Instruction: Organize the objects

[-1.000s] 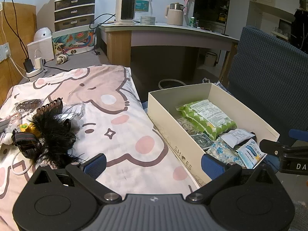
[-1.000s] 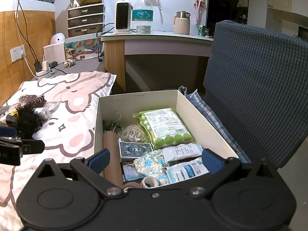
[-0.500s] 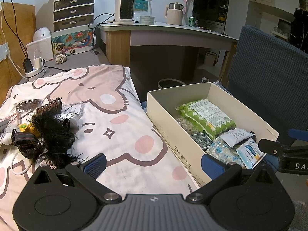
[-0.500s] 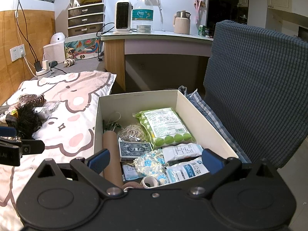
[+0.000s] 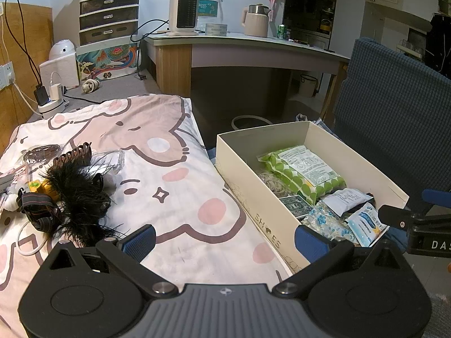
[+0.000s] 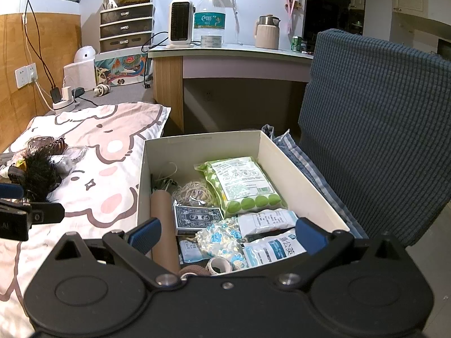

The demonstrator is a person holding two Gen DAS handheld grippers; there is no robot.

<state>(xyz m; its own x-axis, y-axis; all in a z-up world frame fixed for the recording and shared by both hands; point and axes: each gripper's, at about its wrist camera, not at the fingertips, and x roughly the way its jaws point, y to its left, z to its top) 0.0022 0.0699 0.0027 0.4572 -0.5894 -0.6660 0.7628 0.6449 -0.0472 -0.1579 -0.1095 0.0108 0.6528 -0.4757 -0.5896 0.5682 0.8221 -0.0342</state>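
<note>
A white shoe box (image 5: pixel 248 194) (image 6: pixel 142 186) sits beside a pink cartoon-print bed cover (image 5: pixel 174 186) (image 6: pixel 112 152). Inside lie a green dotted packet (image 6: pixel 239 186) (image 5: pixel 301 169), a card deck (image 6: pixel 197 217), a cardboard tube (image 6: pixel 163 225), white sachets (image 6: pixel 270 249) and a tape roll (image 6: pixel 218 264). On the cover's left edge a pile holds a black feathery piece (image 5: pixel 76 194) (image 6: pixel 39 174), a brown hair claw (image 5: pixel 74 156) and a headlamp strap (image 5: pixel 33 202). My left gripper (image 5: pixel 224 239) hovers open over the cover near the box. My right gripper (image 6: pixel 228 233) hovers open over the box's near end.
A blue-grey upholstered chair back (image 6: pixel 375 129) rises right of the box, with striped cloth (image 6: pixel 307 163) under it. A desk (image 5: pixel 242 48) with heater, water jug and kettle stands behind. A power strip with chargers (image 5: pixel 50 101) sits on the floor at the far left.
</note>
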